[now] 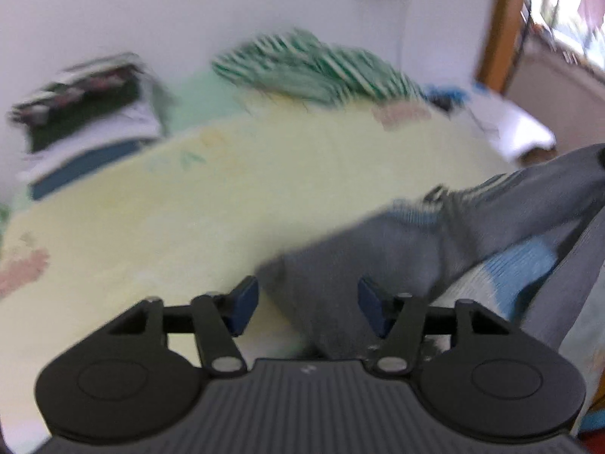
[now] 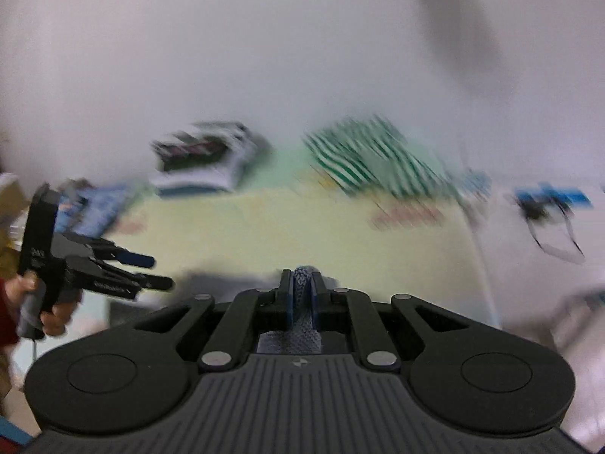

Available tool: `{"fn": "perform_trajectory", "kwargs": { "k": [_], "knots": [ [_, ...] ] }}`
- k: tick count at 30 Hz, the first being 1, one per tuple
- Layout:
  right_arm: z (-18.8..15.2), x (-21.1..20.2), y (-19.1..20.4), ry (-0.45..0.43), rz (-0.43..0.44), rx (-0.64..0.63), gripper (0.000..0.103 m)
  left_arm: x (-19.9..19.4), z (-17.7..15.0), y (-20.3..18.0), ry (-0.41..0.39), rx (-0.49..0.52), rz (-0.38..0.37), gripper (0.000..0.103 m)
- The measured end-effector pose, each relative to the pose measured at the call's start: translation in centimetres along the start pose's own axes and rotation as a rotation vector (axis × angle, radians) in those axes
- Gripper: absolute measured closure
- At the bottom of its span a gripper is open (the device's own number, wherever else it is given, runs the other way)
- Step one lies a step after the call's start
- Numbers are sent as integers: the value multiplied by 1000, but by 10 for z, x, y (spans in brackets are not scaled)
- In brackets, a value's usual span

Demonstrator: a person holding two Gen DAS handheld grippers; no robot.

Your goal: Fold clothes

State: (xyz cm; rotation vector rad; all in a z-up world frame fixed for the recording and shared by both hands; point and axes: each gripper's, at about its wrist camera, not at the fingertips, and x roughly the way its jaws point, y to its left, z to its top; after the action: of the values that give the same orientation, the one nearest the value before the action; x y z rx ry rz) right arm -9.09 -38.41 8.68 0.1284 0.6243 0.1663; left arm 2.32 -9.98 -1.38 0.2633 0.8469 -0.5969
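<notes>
Left wrist view: left gripper (image 1: 308, 308) jaws part open, pads clear of cloth; grey garment (image 1: 378, 265) lies between and beyond them, trailing up right over yellow bed cover (image 1: 227, 196). Folded stack (image 1: 87, 121) and green striped garment (image 1: 317, 68) far ahead.

Right wrist view: right gripper (image 2: 301, 295) jaws nearly closed, pinching grey knit fold. Left gripper visible at left, hand-held.

Judgement: grey garment unfolded, fold not yet started; striped garment also pending.

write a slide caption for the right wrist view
Right hand-held gripper shut on grey garment above yellow blanket; left hand-held gripper open.
</notes>
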Motion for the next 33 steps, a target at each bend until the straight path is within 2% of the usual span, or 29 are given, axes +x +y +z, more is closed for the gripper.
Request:
{"fn": "perform_trajectory", "kwargs": {
  "k": [3, 7, 9, 10, 13, 15, 17, 19, 21, 22, 23, 25, 26, 27, 28, 33],
  "knots": [
    [-23, 3, -12, 57, -60, 46, 94, 25, 6, -3, 43, 88, -14, 47],
    [-47, 16, -5, 110, -103, 64, 93, 40, 23, 5, 73, 135, -72, 46],
    [-57, 23, 0, 134, -125, 62, 93, 44, 29, 9, 86, 155, -88, 34],
    [-60, 26, 2, 144, -134, 61, 92, 46, 31, 11, 92, 161, -89, 31],
    [-63, 28, 1, 151, -142, 103, 82, 52, 32, 19, 115, 147, -131, 29],
    [-62, 24, -5, 125, -139, 155, 64, 55, 30, 24, 129, 134, -164, 29],
    [-60, 28, -7, 127, -136, 175, 61, 58, 29, 24, 131, 129, -185, 31],
    [-58, 34, -8, 137, -133, 186, 55, 59, 27, 21, 121, 124, -189, 35],
    [-58, 44, -6, 152, -161, 162, 48, 55, 25, 15, 111, 116, -172, 49],
    [-58, 48, -5, 162, -181, 152, 48, 52, 23, 11, 105, 112, -160, 52],
    [-59, 52, -4, 172, -199, 148, 48, 50, 21, 7, 100, 107, -148, 55],
    [-60, 54, -4, 174, -192, 154, 56, 44, 17, 0, 88, 107, -120, 62],
    [-60, 55, -3, 173, -190, 150, 58, 41, 14, -3, 85, 105, -107, 68],
    [-60, 55, -1, 174, -194, 138, 61, 37, 12, -7, 84, 99, -97, 84],
    [-60, 56, 1, 175, -198, 126, 62, 33, 11, -10, 82, 87, -93, 91],
    [-65, 56, 7, 161, -204, 152, 62, -3, 5, -24, 6, -17, -97, 94]
  ]
}}
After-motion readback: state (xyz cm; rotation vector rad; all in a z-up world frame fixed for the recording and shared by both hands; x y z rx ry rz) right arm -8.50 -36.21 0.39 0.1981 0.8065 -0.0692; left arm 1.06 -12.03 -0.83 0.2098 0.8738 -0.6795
